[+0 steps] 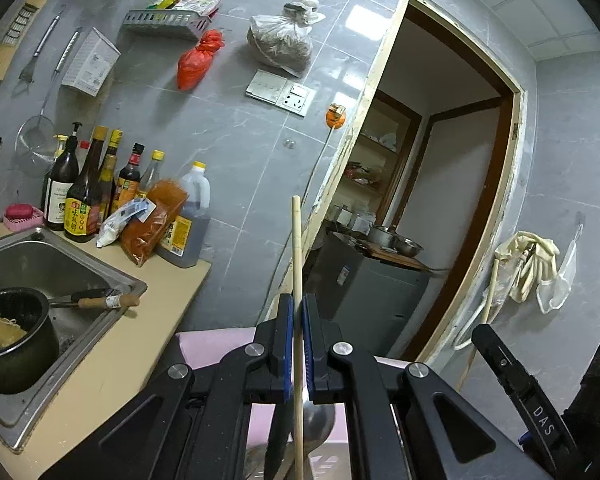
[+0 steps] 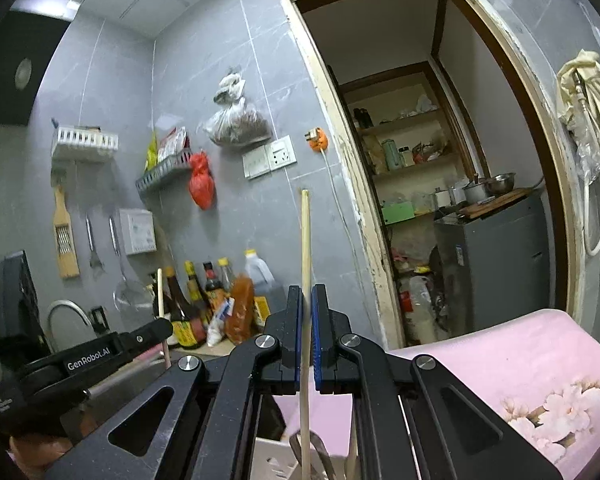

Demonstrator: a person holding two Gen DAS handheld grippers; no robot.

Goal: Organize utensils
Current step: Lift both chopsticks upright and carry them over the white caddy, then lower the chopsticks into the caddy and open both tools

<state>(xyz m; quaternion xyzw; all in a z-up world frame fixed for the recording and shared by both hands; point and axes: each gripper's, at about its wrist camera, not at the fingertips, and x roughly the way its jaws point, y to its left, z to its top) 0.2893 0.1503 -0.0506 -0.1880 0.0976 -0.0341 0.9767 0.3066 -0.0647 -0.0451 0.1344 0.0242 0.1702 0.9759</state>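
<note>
Chopsticks are what you are handling, one in each gripper. Your left gripper (image 1: pixel 297 312) is pinching a chopstick (image 1: pixel 297 248) tight between its blue pads, the stick running up toward twelve o'clock past the fingertips and down toward six o'clock behind them. Below that gripper, at six o'clock, a metal spoon (image 1: pixel 320 420) and a white holder (image 1: pixel 324 462) are showing against a pink surface (image 1: pixel 204 346). The sink (image 1: pixel 60 264), at nine o'clock, is holding a dark pot (image 1: pixel 16 320); bottles (image 1: pixel 100 192) are standing at ten o'clock.

Your right gripper (image 2: pixel 307 308) is likewise clamping its own chopstick (image 2: pixel 305 248), tip up at twelve o'clock. Its lower end is hanging over the same holder (image 2: pixel 276 456) at six o'clock, where other utensil handles are already standing.

By my reading, you are carrying both sticks to the holder. The next move is calling for lowering each stick, lower end first, into a free slot, keeping it upright, and only then loosening your grip. Whether either lower tip is already inside the holder I cannot tell.
</note>
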